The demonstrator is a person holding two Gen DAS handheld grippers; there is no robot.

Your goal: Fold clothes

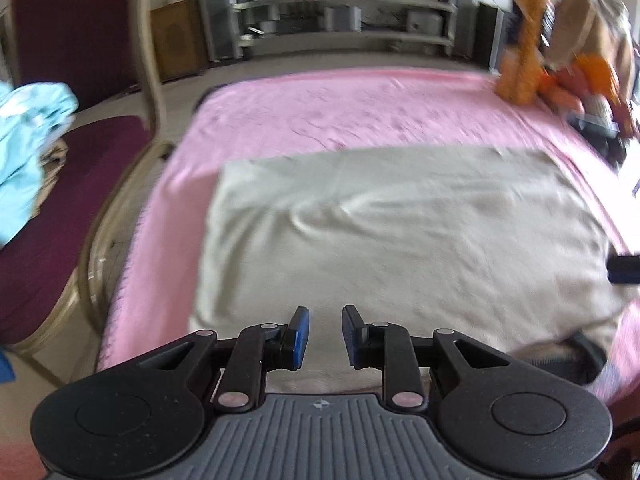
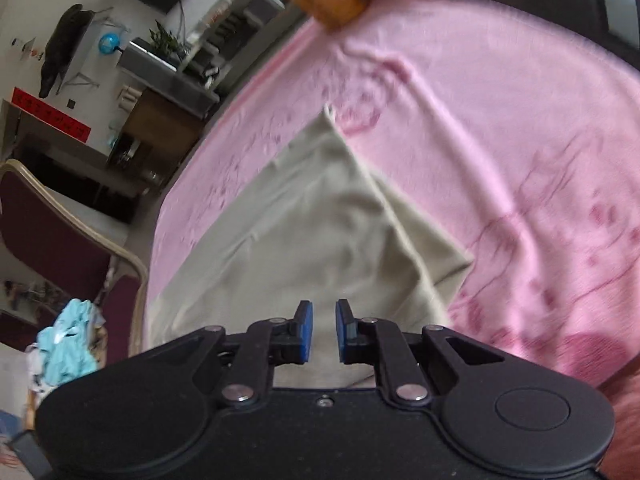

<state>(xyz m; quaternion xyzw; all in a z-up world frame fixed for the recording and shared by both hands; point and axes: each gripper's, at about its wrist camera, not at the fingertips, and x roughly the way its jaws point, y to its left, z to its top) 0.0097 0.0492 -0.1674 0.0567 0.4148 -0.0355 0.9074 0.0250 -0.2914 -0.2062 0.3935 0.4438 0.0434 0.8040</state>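
Observation:
A pale beige garment (image 1: 400, 240) lies spread flat on a pink blanket (image 1: 340, 108), folded into a rough rectangle. My left gripper (image 1: 325, 316) hovers over its near edge, open and empty. In the right wrist view the same beige garment (image 2: 320, 220) shows with a folded flap and a pointed far corner on the pink blanket (image 2: 500, 120). My right gripper (image 2: 324, 310) hovers over the garment's near part, slightly open and empty. Its dark tip shows at the right edge of the left wrist view (image 1: 624, 266).
A maroon chair (image 1: 80, 152) with a light blue garment (image 1: 28, 128) stands left of the blanket. Orange stuffed toys (image 1: 532, 68) sit at the blanket's far right corner. Shelving (image 1: 344, 20) stands beyond. The blue garment also shows in the right wrist view (image 2: 68, 348).

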